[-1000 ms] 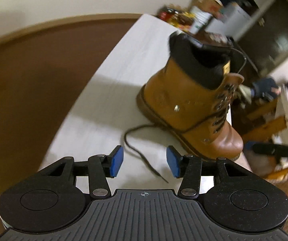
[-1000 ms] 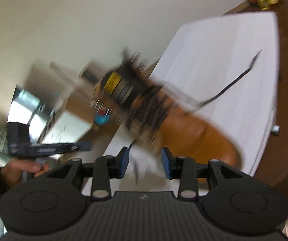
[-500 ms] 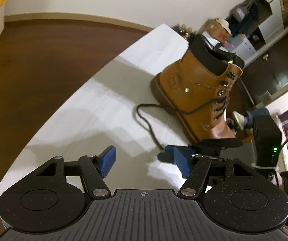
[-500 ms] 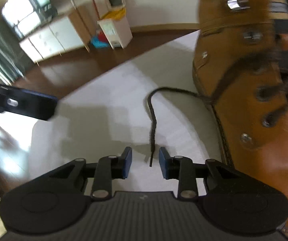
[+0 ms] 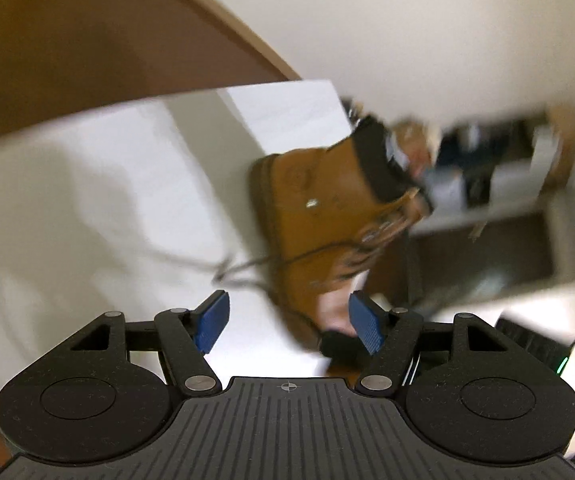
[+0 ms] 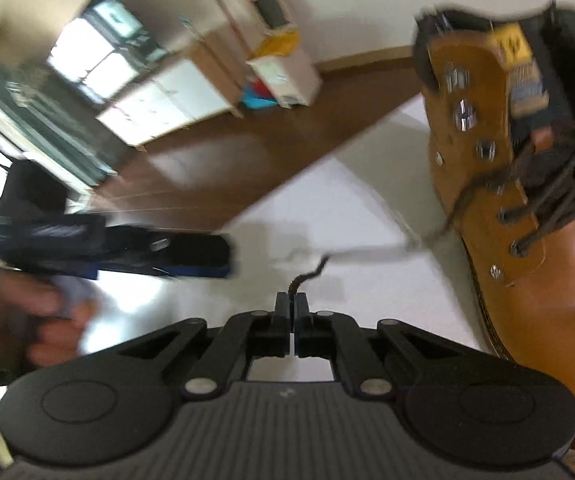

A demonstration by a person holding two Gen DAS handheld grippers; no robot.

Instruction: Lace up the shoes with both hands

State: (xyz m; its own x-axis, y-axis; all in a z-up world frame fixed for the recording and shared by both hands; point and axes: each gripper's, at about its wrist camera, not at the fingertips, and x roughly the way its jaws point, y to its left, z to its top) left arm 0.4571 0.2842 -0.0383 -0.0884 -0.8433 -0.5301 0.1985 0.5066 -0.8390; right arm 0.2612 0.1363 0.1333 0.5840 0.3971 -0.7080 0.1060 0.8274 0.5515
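right gripper (image 6: 291,305) lower centre, jaws just closed, pinching dark lace (image 6: 307,276) end. left gripper (image 5: 287,322) spread, nothing between. tan boot (image 6: 527,216) right of frame, on white table (image 6: 367,208). hand (image 6: 27,316) lower left.

black claws (image 5: 287,322), blue pads (image 5: 212,322), silver screws (image 5: 197,382)

Motion blur smears the boot (image 5: 327,216) and its lace (image 5: 223,268) in the left wrist view; shelf clutter behind is unreadable.
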